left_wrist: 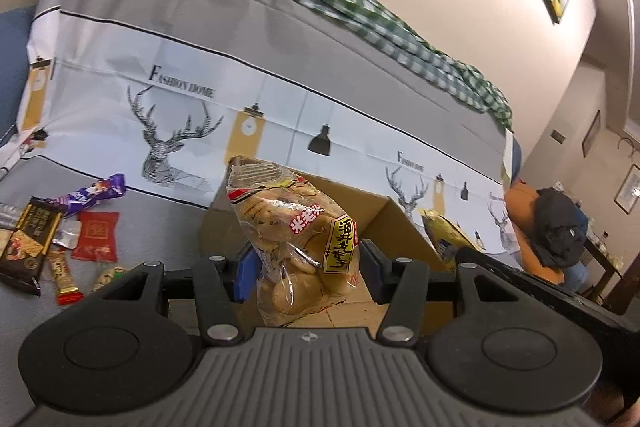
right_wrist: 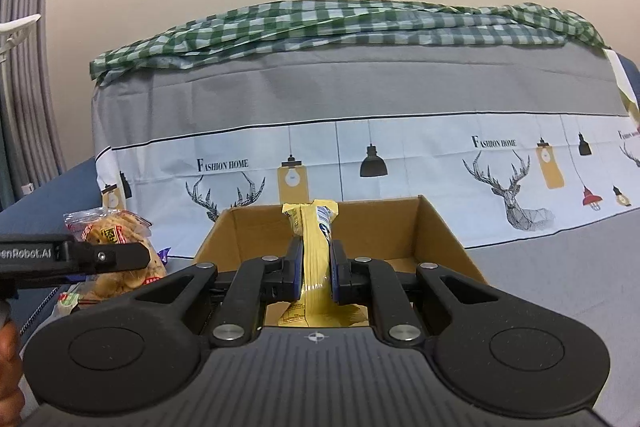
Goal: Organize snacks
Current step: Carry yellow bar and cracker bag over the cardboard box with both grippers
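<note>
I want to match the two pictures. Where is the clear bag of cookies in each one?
Left wrist view: the bag of cookies stands in the middle, gripped by the left hand-held gripper.
Right wrist view: the same bag is at the left edge, partly behind that gripper's black finger.
Shared landmark: the cardboard box appears in both.

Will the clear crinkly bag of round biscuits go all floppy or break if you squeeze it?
Probably floppy: the clear plastic bag of round biscuits sags and creases between the left gripper pads. The biscuits look loose inside, so they would likely shift about. They look dry and crisp, so a harder squeeze might crack them.
</note>
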Available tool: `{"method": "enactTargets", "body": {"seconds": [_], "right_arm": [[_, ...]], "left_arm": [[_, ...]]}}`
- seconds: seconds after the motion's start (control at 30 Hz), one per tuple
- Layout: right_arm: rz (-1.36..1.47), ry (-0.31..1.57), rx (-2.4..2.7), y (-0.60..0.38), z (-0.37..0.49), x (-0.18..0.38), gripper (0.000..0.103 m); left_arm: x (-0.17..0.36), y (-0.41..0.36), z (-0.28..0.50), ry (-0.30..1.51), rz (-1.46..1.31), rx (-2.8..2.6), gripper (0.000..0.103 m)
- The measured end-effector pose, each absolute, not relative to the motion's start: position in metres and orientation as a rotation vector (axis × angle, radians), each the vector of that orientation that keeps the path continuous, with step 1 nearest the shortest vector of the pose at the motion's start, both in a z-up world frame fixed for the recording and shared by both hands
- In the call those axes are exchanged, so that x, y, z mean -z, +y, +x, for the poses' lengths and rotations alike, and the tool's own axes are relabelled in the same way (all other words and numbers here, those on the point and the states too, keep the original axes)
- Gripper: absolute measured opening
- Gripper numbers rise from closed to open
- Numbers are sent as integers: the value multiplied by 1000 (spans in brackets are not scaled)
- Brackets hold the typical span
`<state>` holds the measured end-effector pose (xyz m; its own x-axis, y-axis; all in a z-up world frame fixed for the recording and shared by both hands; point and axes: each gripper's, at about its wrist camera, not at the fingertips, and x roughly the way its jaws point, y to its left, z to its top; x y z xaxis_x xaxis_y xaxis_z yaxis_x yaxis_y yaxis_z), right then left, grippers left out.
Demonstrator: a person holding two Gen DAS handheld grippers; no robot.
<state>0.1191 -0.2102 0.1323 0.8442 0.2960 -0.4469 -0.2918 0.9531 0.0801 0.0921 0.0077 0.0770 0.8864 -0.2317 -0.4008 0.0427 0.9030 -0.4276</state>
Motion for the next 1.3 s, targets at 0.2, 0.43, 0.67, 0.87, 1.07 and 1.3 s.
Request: {"method": "enactTargets", "body": {"seconds": [0.2, 0.43, 0.67, 0.87, 1.07, 1.3], "right_arm": [[27, 477, -283, -216, 122, -131, 13], [25, 453, -254, -219, 120, -132, 13], [32, 443, -228, -223, 121, -133, 13], [37, 432, -211, -227, 122, -133, 13], [40, 423, -199, -229, 122, -133, 13], [38, 418, -197, -229, 121, -133, 13]], "left_arm": [[-78, -5, 93, 465, -393, 189, 58], [-78, -15, 92, 459, -378, 226, 58], [-77, -25, 94, 463, -382, 244, 58], [-76, -32, 96, 464, -376, 261, 58], [-76, -36, 98, 465, -378, 271, 58], [-75, -41, 100, 468, -382, 282, 58]]}}
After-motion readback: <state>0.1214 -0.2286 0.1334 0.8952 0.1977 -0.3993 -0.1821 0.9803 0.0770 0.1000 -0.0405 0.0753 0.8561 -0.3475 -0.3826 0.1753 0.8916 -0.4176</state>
